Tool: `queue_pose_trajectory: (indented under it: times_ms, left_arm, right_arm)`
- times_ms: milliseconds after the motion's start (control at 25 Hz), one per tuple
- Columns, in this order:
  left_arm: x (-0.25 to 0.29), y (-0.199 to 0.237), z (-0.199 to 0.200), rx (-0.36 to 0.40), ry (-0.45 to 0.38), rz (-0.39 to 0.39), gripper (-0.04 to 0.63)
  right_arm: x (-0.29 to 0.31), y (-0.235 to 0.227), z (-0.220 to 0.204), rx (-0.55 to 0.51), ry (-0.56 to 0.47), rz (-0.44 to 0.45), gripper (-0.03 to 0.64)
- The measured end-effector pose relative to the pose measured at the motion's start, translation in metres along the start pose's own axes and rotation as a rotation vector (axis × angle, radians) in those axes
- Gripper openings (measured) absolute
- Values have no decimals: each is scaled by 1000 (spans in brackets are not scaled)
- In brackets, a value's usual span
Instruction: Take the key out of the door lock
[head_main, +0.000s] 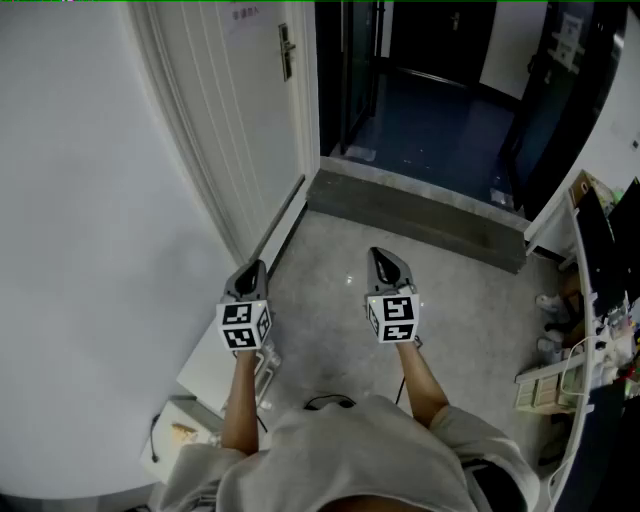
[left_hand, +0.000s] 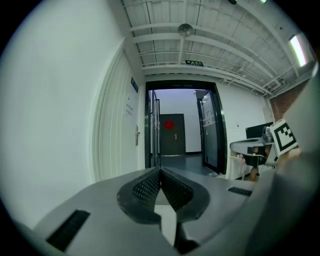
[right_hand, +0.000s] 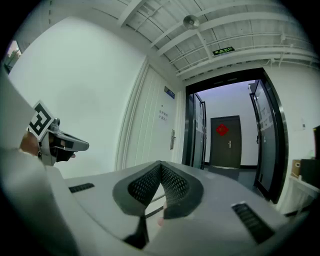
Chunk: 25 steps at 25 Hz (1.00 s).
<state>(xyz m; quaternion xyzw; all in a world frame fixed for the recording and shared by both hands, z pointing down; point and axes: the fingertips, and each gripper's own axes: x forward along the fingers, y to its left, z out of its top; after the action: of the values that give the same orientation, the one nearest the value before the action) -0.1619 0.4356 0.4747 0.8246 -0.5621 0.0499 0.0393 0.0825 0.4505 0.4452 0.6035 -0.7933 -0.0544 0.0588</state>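
Jaws on the left gripper (head_main: 255, 268) meet at the tips with nothing between them. The right gripper (head_main: 380, 255) is pressed together the same way and is also empty. The person holds both out in front, roughly level, side by side over the grey floor (head_main: 400, 280) and well apart from the door (head_main: 240, 110). That white door stands at the left, just beside a dark doorway (head_main: 420, 90). Its lock (head_main: 286, 51) shows as a small dark fitting near the door's edge, far from both grippers. The key is too small to make out there
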Motion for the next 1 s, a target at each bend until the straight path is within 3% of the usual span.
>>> queue_pose_trajectory:
  times_ms: [600, 1000]
  left_arm:
    - [13, -31, -7, -2, 18, 18, 18]
    - [21, -44, -4, 5, 8, 22, 18]
  right_arm:
    - [3, -21, -18, -4, 21, 48, 21]
    - [4, -34, -15, 8, -18, 68, 23]
